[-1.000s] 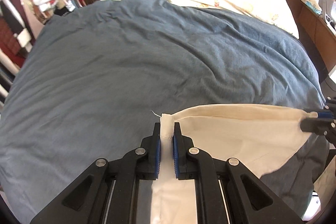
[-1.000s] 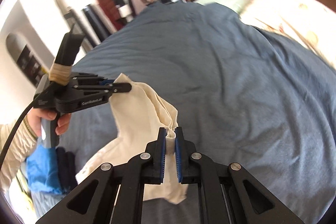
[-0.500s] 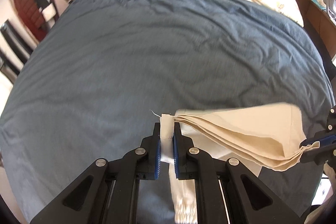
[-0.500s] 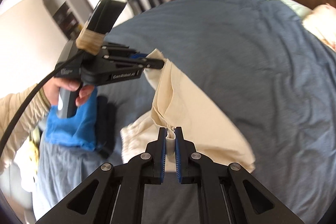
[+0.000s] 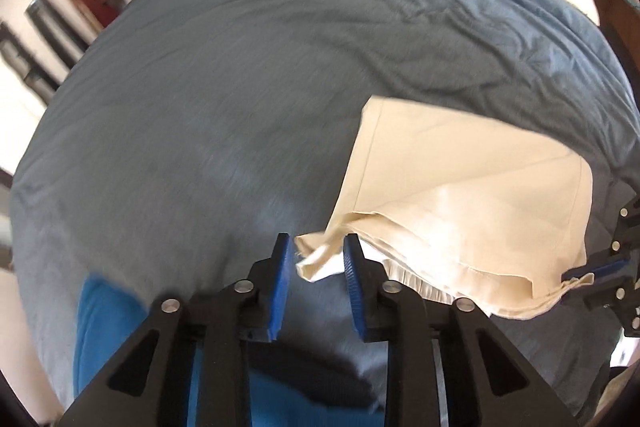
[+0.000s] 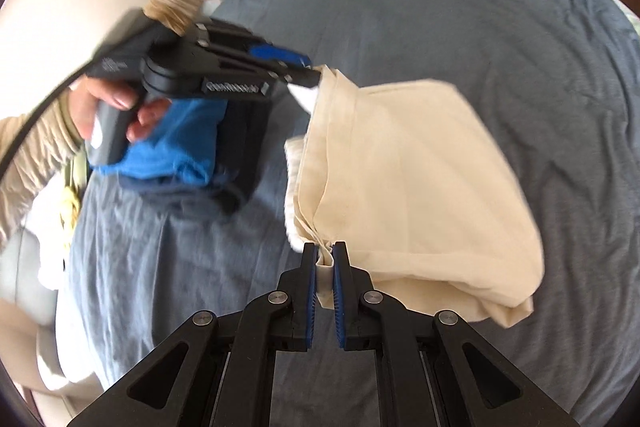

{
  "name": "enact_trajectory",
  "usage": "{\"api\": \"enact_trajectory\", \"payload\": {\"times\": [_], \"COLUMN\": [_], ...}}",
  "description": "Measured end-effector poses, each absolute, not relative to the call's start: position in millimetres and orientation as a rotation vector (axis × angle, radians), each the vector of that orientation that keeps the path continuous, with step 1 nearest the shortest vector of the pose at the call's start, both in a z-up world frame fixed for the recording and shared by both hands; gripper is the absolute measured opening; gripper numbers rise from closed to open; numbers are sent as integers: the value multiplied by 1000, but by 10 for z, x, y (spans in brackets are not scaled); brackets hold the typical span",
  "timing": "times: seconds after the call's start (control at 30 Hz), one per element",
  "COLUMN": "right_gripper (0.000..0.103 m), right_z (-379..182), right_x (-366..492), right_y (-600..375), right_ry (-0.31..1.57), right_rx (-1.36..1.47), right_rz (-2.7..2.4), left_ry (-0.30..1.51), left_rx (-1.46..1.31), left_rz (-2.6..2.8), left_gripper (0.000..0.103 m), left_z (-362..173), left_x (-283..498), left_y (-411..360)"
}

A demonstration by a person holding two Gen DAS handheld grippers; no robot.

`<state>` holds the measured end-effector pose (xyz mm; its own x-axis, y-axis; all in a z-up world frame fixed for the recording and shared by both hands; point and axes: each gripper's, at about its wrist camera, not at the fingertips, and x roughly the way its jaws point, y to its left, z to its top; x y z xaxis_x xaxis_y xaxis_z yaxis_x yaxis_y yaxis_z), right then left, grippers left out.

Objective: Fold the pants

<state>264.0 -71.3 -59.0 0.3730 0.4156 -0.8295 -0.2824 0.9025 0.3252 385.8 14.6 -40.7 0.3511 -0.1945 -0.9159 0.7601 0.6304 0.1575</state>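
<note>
My left gripper (image 5: pixel 316 259), fingers spread, frames a corner of the cream pants (image 5: pixel 460 203) while my right gripper (image 6: pixel 325 259) pinches their bunched edge above the blue-grey duvet (image 5: pixel 248 67).

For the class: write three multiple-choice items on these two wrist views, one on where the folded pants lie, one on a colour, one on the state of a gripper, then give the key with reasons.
1. Where do the pants lie?
A. on the blue-grey duvet
B. on a chair
C. on the floor

2. What colour are the pants?
A. red
B. cream
C. black

3. How does the left gripper stand?
A. shut on the pants
B. out of view
C. open

Key: 1 A, the duvet shows all around them. 2 B, the cloth is pale cream in both views. 3 C, its fingers stand apart with a loose corner between them, while the right gripper pinches a pants edge.
</note>
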Motion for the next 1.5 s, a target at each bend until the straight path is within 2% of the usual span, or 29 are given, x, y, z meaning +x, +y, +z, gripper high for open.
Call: {"api": "enact_trajectory", "payload": {"times": [0.13,0.23,0.27,0.5,0.73,0.93,1.1,1.5], "right_gripper": [13,26,26,26,26,26,26,26], "right_z": [-729,-768,-767,-629,-623,-694,-810,-897], "right_x": [2564,2443,2400,2334,2654,2681,2629,2589], "right_y": [-634,-577,-565,-852,-1588,-1868,-1913,-1969], "right_ry": [1169,1197,1204,1163,1162,1191,1237,1267], "right_rx": [112,84,81,37,153,130,116,133], "right_rz": [494,546,569,491,286,244,257,244], "left_ry": [1052,1033,1028,1043,1175,1254,1274,1304], "left_rx": [570,520,506,394,-19,-198,-199,-260], "left_rz": [-606,-563,-552,-487,-362,-287,-279,-305], "left_gripper": [41,44,47,48,48,46,34,26], "left_z": [-326,-212,-185,-243,-540,-815,-959,-1071], "left_x": [3659,3431,3367,2836,2503,2254,2257,2389], "left_y": [321,377,379,207,217,197,130,-17]}}
